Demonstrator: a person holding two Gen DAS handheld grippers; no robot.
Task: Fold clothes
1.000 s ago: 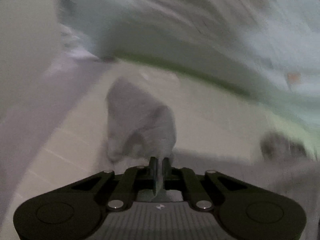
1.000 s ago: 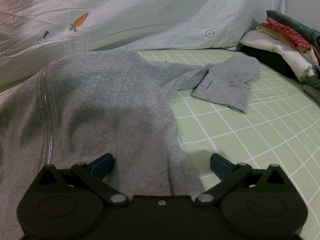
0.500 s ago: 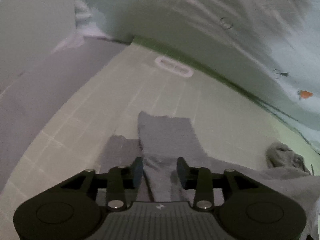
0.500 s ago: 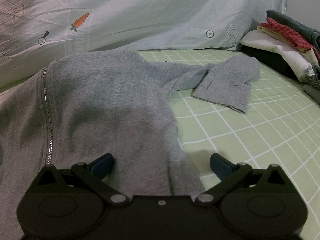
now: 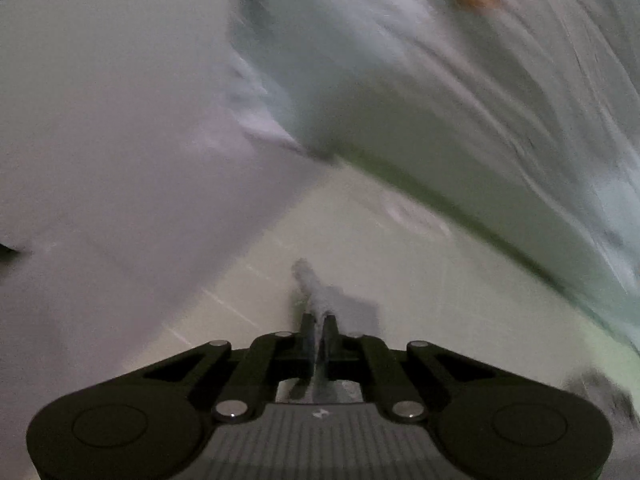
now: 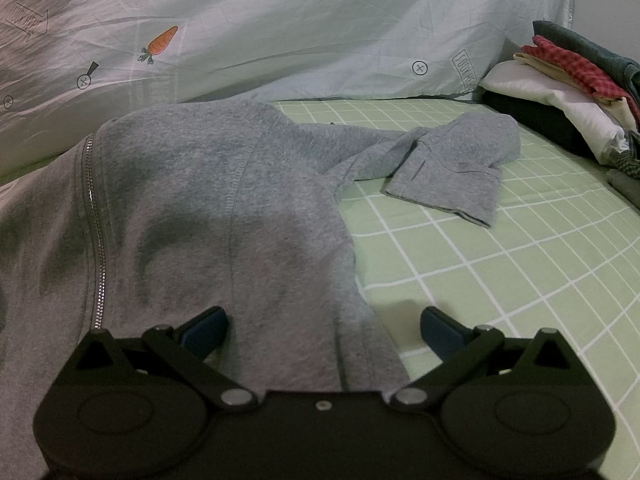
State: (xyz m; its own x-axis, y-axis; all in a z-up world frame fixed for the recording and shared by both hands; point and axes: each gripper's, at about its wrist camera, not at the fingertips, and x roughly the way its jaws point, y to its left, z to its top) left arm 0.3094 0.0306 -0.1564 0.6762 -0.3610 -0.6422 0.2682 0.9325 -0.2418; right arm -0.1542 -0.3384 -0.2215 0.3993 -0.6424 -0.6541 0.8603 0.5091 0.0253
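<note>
Grey zip hoodie [image 6: 208,216], spread on the green checked bed ahead of the wide-spread right gripper [image 6: 324,326], one sleeve [image 5: 320,300] pinched in the left gripper [image 5: 319,326]: carry that sleeve low across the body, avoiding bunching.

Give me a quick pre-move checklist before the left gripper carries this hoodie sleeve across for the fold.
1. Left gripper shut on grey fabric: ok.
2. Which part of the garment it holds: cannot tell, left view blurred.
3. Right gripper open, fingers straddling the hoodie hem edge, gripping nothing: ok.
4. Zipper lying straight down the front: ok.
5. Far sleeve flat: not ok, bunched and doubled over on the green checked sheet.
6. Folded pile apart from the hoodie: ok.
</note>
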